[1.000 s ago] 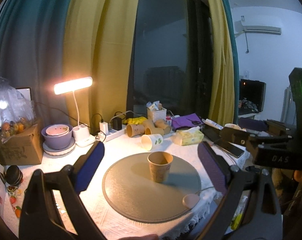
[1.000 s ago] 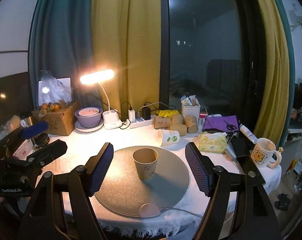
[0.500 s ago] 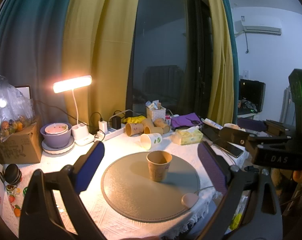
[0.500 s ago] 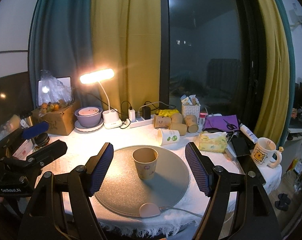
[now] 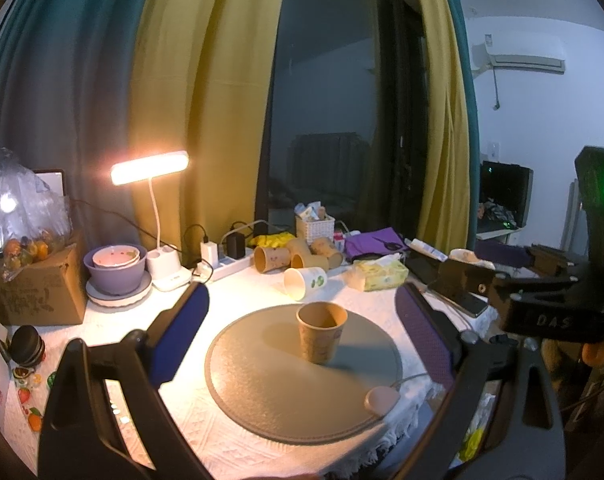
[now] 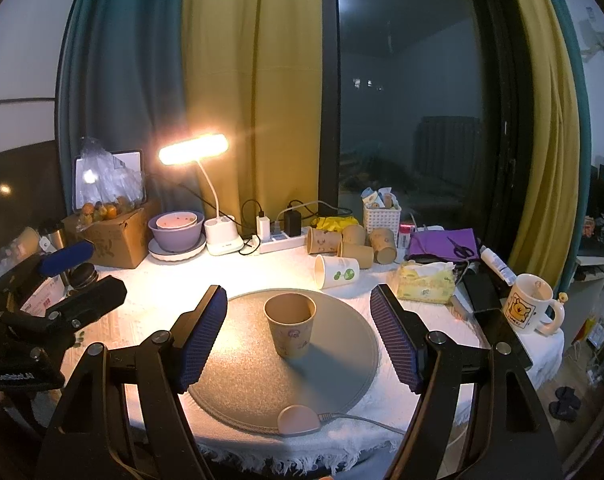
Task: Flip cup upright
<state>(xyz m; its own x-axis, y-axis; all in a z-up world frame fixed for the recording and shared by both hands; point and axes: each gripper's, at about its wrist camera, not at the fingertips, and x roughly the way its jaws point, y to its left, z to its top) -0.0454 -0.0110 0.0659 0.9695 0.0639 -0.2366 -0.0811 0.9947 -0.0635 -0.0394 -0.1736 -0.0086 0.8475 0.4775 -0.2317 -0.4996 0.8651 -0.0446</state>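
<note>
A brown paper cup (image 5: 321, 337) (image 6: 290, 330) stands upright, mouth up, near the middle of a round grey mat (image 5: 262, 384) (image 6: 238, 384). My left gripper (image 5: 300, 334) is open and empty, held back above the table's near edge, with the cup between its blue pads (image 5: 178, 336) but farther away. My right gripper (image 6: 298, 334) is also open and empty, held back the same way. Each gripper shows at the side of the other's view, the right one (image 5: 541, 304) and the left one (image 6: 42, 320).
A white paper cup (image 6: 335, 271) lies on its side behind the mat, with several brown cups (image 6: 353, 242) lying beyond it. A lit desk lamp (image 6: 218, 236), purple bowl (image 6: 176, 232), cardboard box (image 6: 114, 236), tissue pack (image 6: 423, 282) and mug (image 6: 527, 310) ring the table. A pink disc (image 6: 298, 420) sits on the mat's near edge.
Both grippers have drifted back and up very slightly. The cup stays upright on the mat.
</note>
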